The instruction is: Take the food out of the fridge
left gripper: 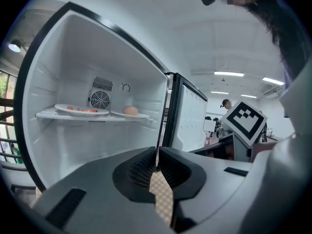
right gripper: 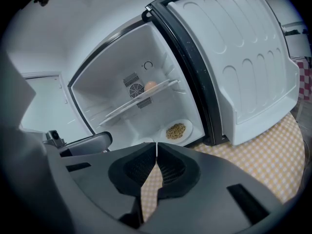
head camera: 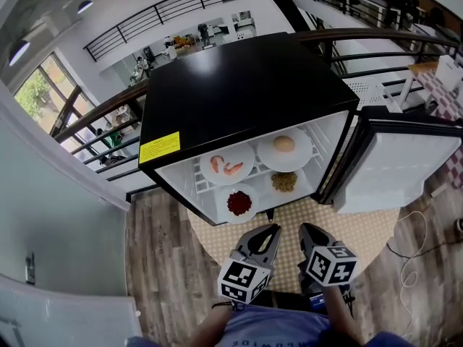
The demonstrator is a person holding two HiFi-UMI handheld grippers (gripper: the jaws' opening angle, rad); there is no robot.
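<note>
Your left gripper and right gripper, both with jaws together and empty, sit at lower centre below the open fridge with its food plates.

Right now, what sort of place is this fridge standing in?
Probably an open-plan office or lab on an upper level, not a home kitchen: balcony railings, work tables with people across the gap, and long ceiling lights.
</note>
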